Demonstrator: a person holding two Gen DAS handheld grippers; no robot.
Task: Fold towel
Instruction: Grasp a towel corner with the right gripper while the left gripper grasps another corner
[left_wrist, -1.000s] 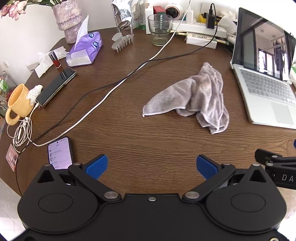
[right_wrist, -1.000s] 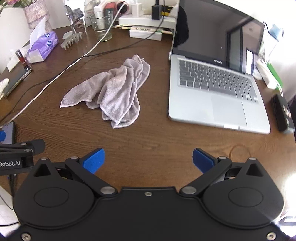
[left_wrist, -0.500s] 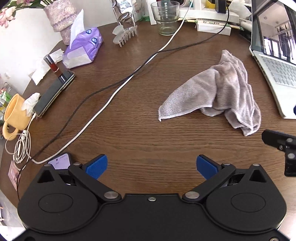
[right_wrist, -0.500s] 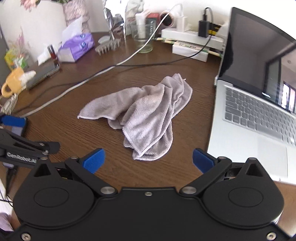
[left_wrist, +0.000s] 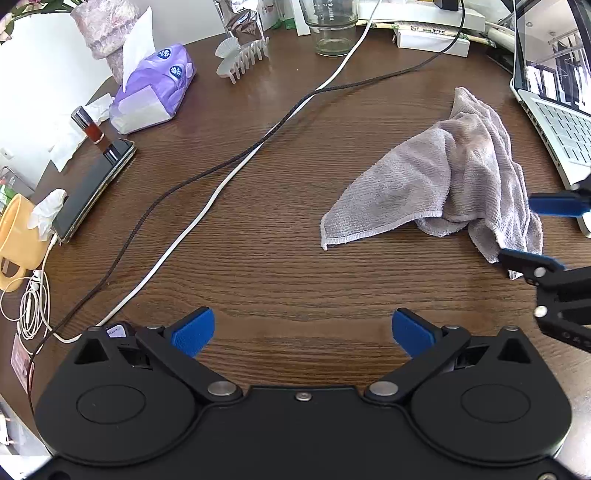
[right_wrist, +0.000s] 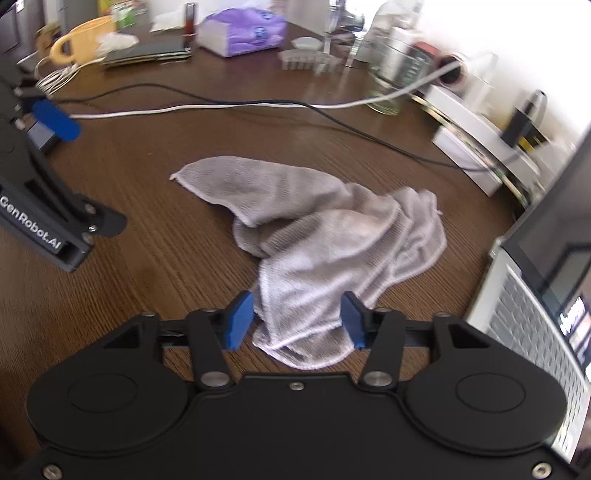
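Dark wooden table (left_wrist: 280, 266), cluttered | crumpled grey terry towel (right_wrist: 332, 236) centre-right, beside silver laptop (right_wrist: 532, 332) | right gripper (right_wrist: 297, 317) open astride near hem, left gripper (left_wrist: 301, 332) open, well apart | risk: pinching several bunched layers (hem doubled), dragging towel into laptop

Matte black left gripper (left_wrist: 302, 332) and right gripper (right_wrist: 297, 319); blue pads (left_wrist: 194, 330); silver pivot screws; white "GenRobot.AI" lettering.
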